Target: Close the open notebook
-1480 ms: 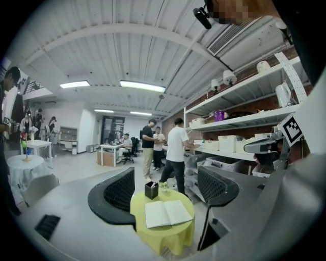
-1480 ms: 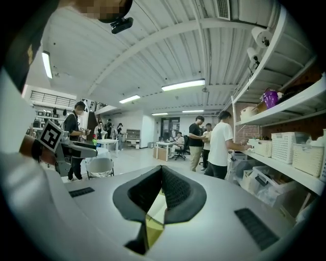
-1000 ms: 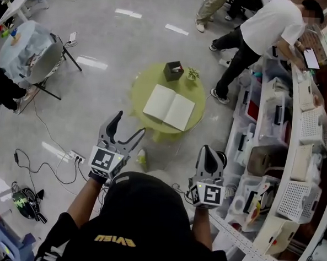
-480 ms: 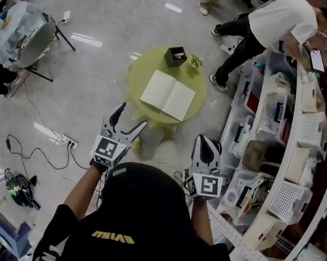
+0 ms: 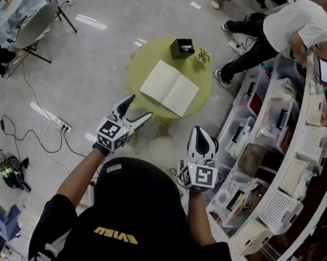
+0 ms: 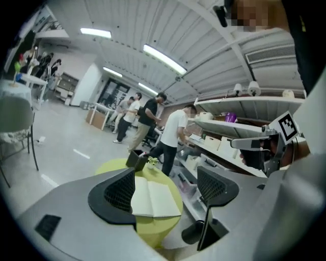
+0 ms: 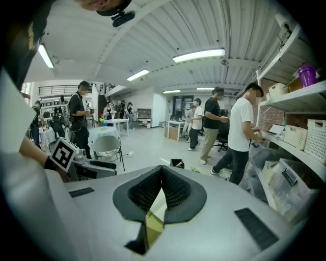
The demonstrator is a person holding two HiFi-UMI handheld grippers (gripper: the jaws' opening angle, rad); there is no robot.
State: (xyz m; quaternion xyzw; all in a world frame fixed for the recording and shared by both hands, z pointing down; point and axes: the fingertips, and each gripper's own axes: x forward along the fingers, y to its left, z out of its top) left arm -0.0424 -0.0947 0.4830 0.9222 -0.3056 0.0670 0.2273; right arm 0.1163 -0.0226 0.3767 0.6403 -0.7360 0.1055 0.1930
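The left gripper [image 5: 140,106] gapes wide, empty; the right gripper [image 5: 202,130] is pinched closed. Ahead of both lies the open notebook [image 5: 169,88], a black box [image 5: 183,48] beyond.

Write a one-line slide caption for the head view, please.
Open notebook on a green table; left tongs open, right tongs shut, both empty.

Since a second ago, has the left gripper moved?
Yes. The left gripper has come closer to the green table, toward the notebook.
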